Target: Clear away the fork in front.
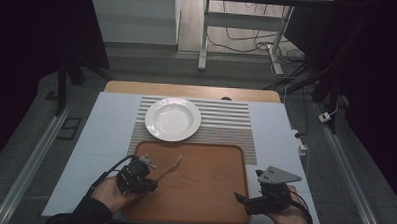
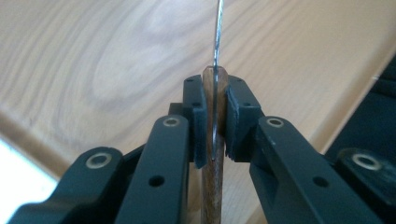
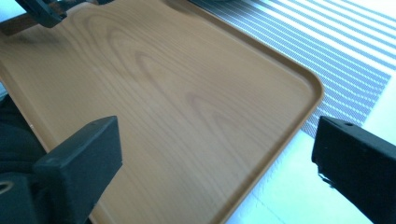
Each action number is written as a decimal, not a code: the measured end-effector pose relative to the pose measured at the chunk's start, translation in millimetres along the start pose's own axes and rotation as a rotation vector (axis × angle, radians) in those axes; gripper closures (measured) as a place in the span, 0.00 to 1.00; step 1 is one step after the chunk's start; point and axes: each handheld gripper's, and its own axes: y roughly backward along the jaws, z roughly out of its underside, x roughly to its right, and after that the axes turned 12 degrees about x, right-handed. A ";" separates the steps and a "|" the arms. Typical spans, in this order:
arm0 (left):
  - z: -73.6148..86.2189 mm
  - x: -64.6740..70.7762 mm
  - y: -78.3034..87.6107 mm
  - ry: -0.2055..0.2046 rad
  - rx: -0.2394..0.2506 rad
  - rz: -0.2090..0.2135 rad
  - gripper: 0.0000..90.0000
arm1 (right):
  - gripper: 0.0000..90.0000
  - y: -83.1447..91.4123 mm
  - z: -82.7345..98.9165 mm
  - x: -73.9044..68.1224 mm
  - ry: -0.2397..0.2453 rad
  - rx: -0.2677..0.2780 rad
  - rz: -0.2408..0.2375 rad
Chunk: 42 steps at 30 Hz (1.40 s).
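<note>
A fork [image 1: 170,167] with a wooden handle [image 2: 214,186] and a metal neck [image 2: 216,37] is held over the left part of the wooden tray [image 1: 204,182]. My left gripper [image 1: 152,167] is shut on that handle, and its pads [image 2: 200,126] press it from both sides over the tray's wood [image 2: 93,56]. The fork's tines point away toward the plate. My right gripper [image 1: 249,185] stands open by the tray's near right corner. Its jaws are wide apart with nothing between them [image 3: 219,158], above the tray [image 3: 187,93].
A white deep plate [image 1: 172,119] sits on a striped placemat [image 1: 226,118] beyond the tray. The placemat [image 3: 336,60] lies past the tray's rim. A white cover [image 1: 105,134] spreads over the table. My left gripper [image 3: 42,11] shows far off in the right gripper view.
</note>
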 end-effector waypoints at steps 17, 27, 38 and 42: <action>8.1 -14.1 -16.3 0.095 -0.063 -0.096 0.87 | 0.00 21.3 18.0 8.0 -0.074 -0.011 0.069; 3.0 -21.5 -6.4 0.078 0.051 -0.035 0.72 | 0.00 24.2 20.4 13.1 -0.121 -0.006 0.067; -20.2 -35.8 -4.7 0.071 0.135 0.016 0.99 | 0.00 21.6 20.0 12.7 -0.111 -0.033 0.041; -27.6 -39.6 -12.8 0.055 0.140 0.015 0.99 | 0.00 19.7 19.9 11.5 -0.100 -0.046 0.030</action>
